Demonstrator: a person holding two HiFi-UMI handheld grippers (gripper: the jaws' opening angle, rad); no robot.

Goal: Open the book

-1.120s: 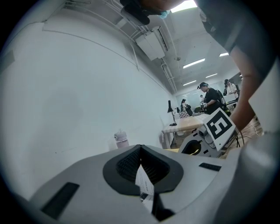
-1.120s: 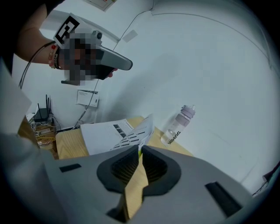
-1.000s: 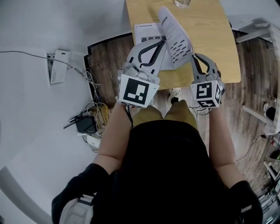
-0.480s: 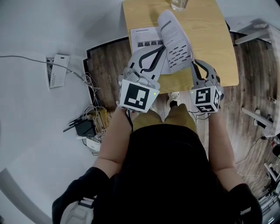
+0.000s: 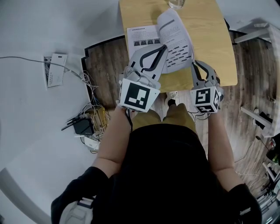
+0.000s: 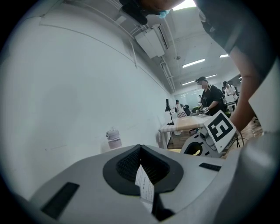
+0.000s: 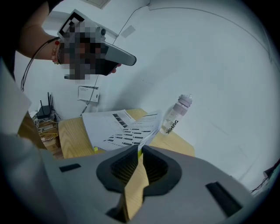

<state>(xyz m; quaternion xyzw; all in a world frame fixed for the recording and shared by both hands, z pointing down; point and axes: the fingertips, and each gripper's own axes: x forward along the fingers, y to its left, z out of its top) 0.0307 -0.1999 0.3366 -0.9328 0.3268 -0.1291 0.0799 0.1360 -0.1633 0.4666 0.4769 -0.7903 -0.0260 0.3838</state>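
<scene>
A thin book lies open on the wooden table, its printed pages fanned upward. My left gripper reaches in over the left half. In the left gripper view this gripper is shut on a white printed page. My right gripper is at the book's near right corner. In the right gripper view that gripper is shut on the book's edge, a tan strip running down between the pads, and the pages spread out just beyond.
A clear plastic bottle stands at the table's far edge, beyond the book. Cables, a router and a power strip lie on the floor at the left. People work at tables across the room.
The raised leaf has come down to the right and the book lies wider open. Both grippers have drifted a little and kept their grips.
</scene>
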